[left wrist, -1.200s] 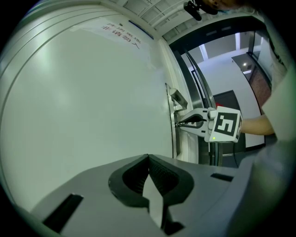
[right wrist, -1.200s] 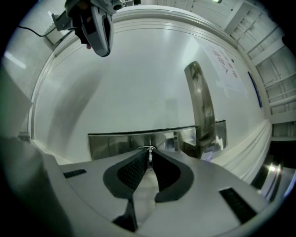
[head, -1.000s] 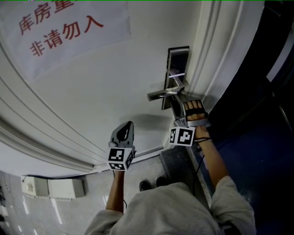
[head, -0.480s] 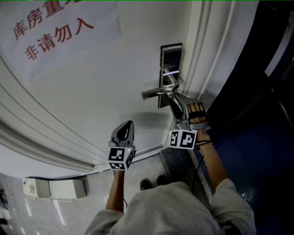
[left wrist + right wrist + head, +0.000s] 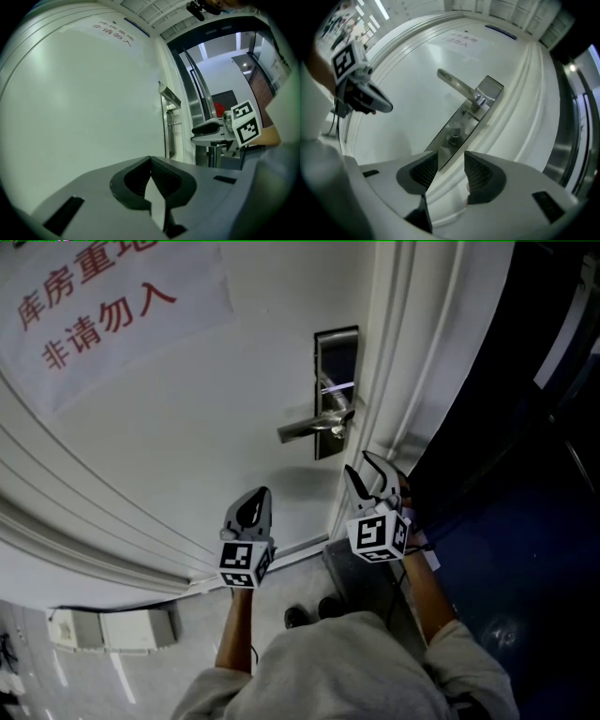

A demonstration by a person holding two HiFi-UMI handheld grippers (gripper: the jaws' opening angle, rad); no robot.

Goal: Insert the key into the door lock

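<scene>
The steel lock plate with its lever handle sits on the white door. My right gripper hangs below and to the right of the plate, clear of it. In the right gripper view it stands open with nothing between the pads; its jaws have just been closing a little. The keyhole shows a small dark stub; I cannot tell whether that is the key. My left gripper is shut and empty, held level near the door's lower part, also shown as.
A paper sign with red characters hangs on the door at upper left. The white door frame borders a dark opening on the right. A metal threshold and the person's shoes lie below.
My right gripper has drawn back from the lock plate, down and to the right, and rolled over. The left gripper has stayed where it was.
</scene>
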